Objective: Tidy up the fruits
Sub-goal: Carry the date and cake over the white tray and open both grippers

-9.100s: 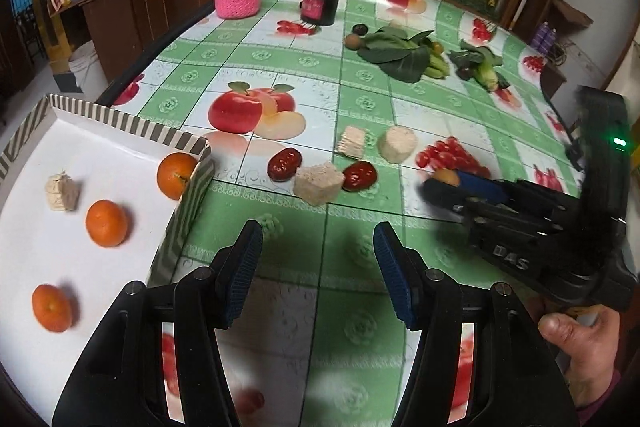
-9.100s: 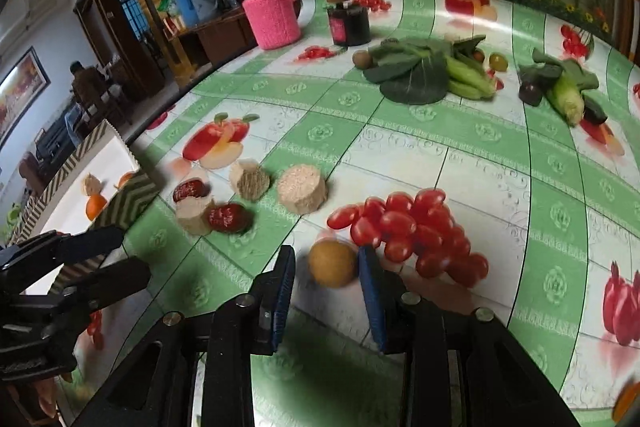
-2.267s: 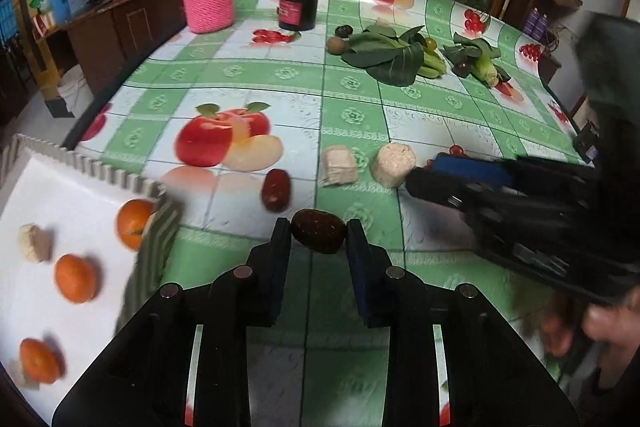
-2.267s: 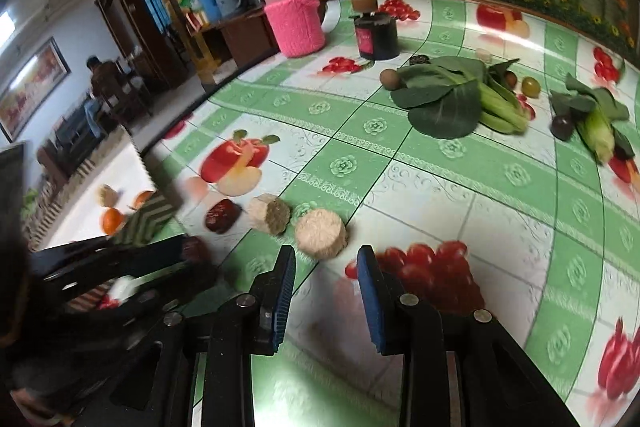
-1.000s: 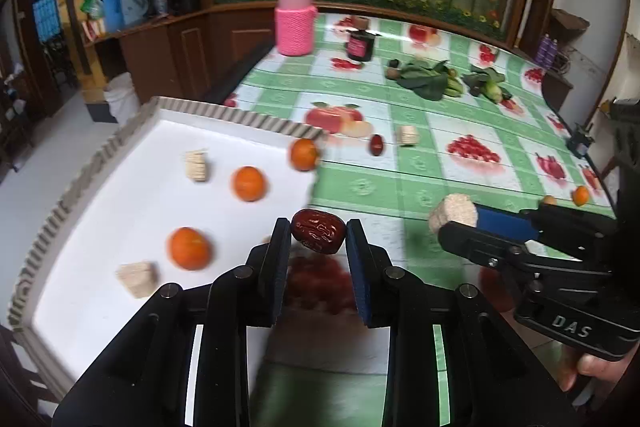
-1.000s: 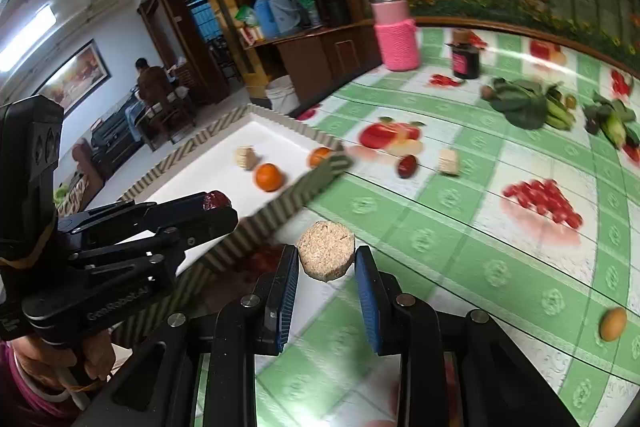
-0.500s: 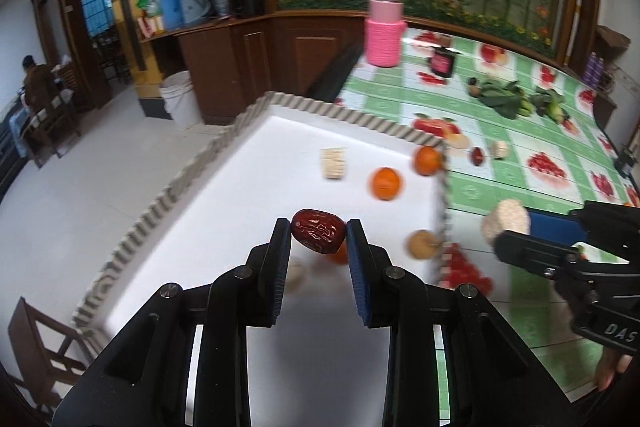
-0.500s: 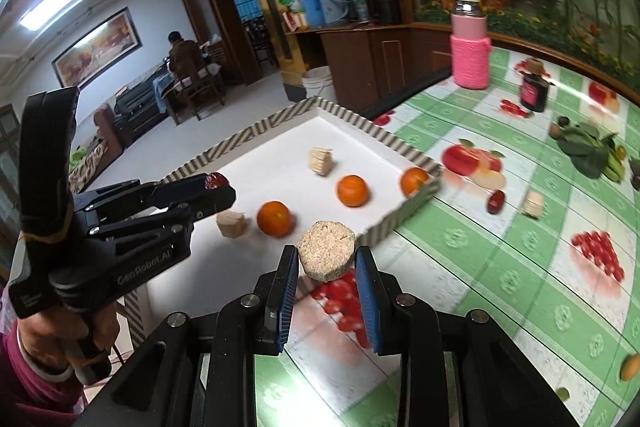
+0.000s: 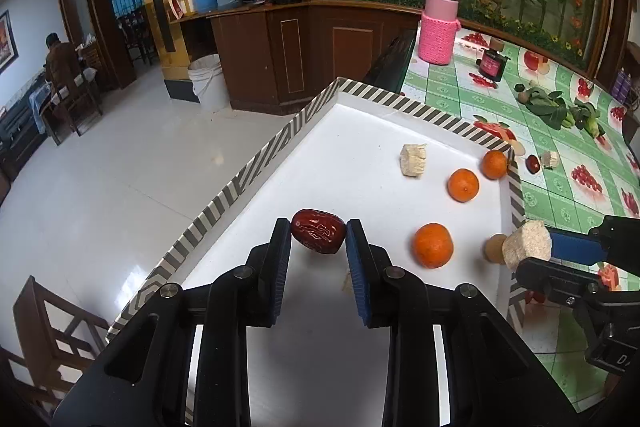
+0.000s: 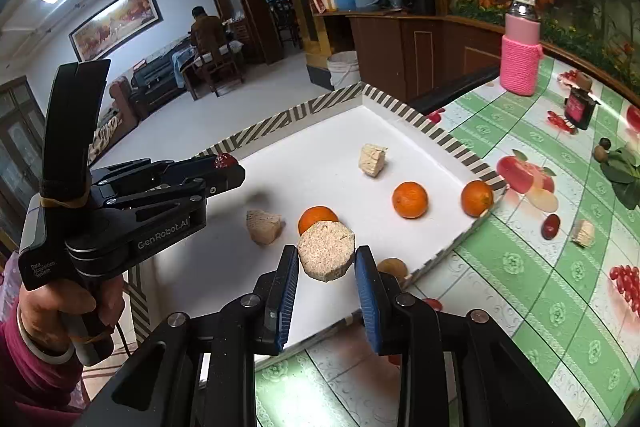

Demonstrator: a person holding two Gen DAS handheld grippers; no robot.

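Red date (image 9: 318, 237) in left hand-held gripper (image 9: 318, 239) over tray (image 9: 256, 163)

The wrinkled, glossy red date (image 9: 318, 237) shines; the round beige porous cake (image 10: 327, 255) looks rough and crumbly. The white striped-rim tray (image 9: 256, 163) is smooth, matt — paper-like. The green fruit-print counter (image 10: 560, 267) gleams, the pink knitted bottle sleeve (image 9: 439, 39) — woolly.

Red date (image 9: 318, 237) in left tool (image 9: 316, 243)
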